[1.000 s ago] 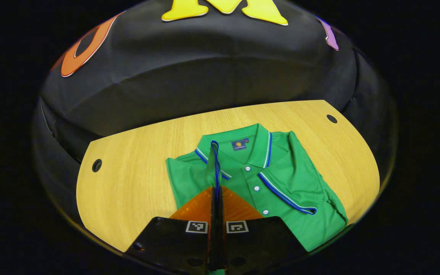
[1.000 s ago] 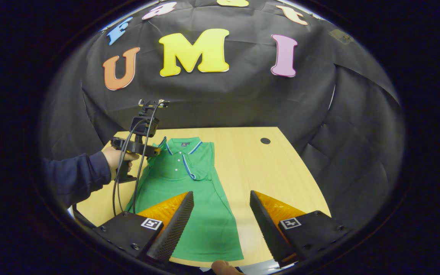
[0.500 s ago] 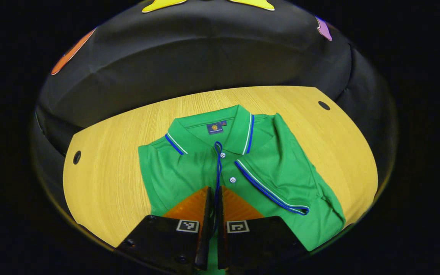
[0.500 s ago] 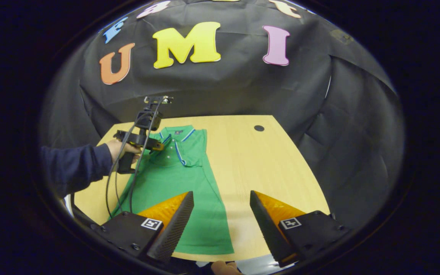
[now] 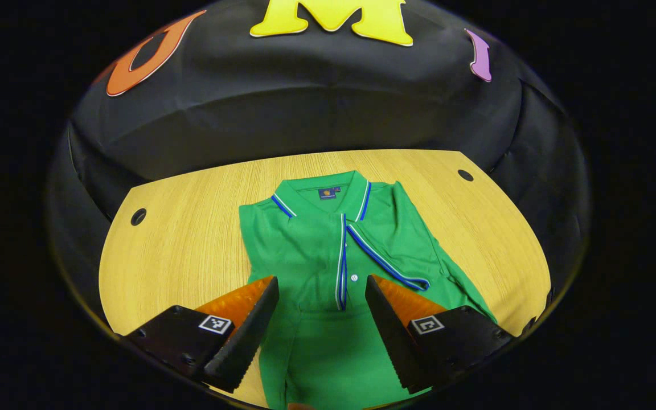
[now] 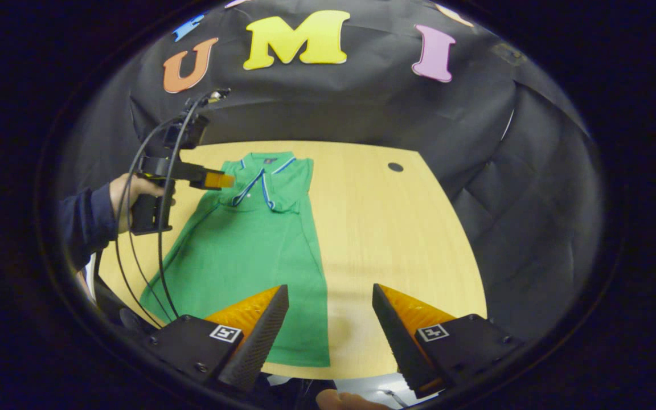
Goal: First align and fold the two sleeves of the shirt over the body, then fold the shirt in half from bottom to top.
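A green polo shirt with blue-and-white trim lies flat on the wooden table, collar toward the wall. Both sleeves lie folded over the chest, their striped cuffs meeting near the button placket. My left gripper hangs open above the shirt's middle, nothing between its fingers. In the right gripper view the shirt stretches toward me, and my right gripper is open above its bottom right corner and the table. There the left gripper, held by a hand, hovers over the shirt's left shoulder.
The table has a round cable hole near each far corner. The black cloth wall closes in behind and to the sides. A dark-sleeved arm and cables reach in from the left of the right gripper view.
My left gripper was shut on the left sleeve's cuff; it laid the sleeve over the chest, opened and drew back. The right gripper stayed open and shifted slightly.
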The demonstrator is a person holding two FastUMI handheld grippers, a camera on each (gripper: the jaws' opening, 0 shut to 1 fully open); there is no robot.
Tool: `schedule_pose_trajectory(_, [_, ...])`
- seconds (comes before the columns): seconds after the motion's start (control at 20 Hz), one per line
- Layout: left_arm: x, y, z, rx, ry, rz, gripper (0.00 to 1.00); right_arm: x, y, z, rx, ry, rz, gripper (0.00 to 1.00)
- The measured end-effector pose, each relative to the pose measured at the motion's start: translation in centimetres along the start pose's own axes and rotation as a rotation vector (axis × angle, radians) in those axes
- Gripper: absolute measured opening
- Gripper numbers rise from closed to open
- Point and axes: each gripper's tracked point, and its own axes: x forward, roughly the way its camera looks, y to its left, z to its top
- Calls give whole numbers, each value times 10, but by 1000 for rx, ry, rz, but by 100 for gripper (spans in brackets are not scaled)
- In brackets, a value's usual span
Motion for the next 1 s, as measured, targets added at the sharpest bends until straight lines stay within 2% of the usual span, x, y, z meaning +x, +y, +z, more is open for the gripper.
schedule_pose_trajectory(0.15, [-31, 13, -34, -8, 16, 9, 98, 16, -2, -21, -17, 54, 6, 97])
schedule_pose_trajectory(0.2, [-41, 16, -47, -15, 23, 13, 98, 21, 3, -33, -18, 81, 28, 94])
schedule_pose_trajectory(0.25, [-51, 22, -63, -28, 38, 16, 98, 27, 8, -43, -19, 112, 53, 96])
schedule_pose_trajectory(0.5, [-105, 49, -172, -119, 182, 69, 98, 51, 18, -95, -45, 248, 92, 96])
schedule_pose_trajectory(0.6, [-126, 55, -218, -151, 256, 86, 99, 54, 15, -114, -56, 307, 80, 94])
schedule_pose_trajectory(0.75, [-153, 67, -261, -164, 331, 103, 98, 55, 15, -141, -40, 400, 73, 94])
schedule_pose_trajectory(0.85, [-166, 75, -274, -161, 362, 120, 99, 54, 9, -151, 8, 444, 40, 94])
schedule_pose_trajectory(1.0, [-178, 70, -285, -182, 417, 78, 98, 55, 5, -160, 36, 500, 16, 95])
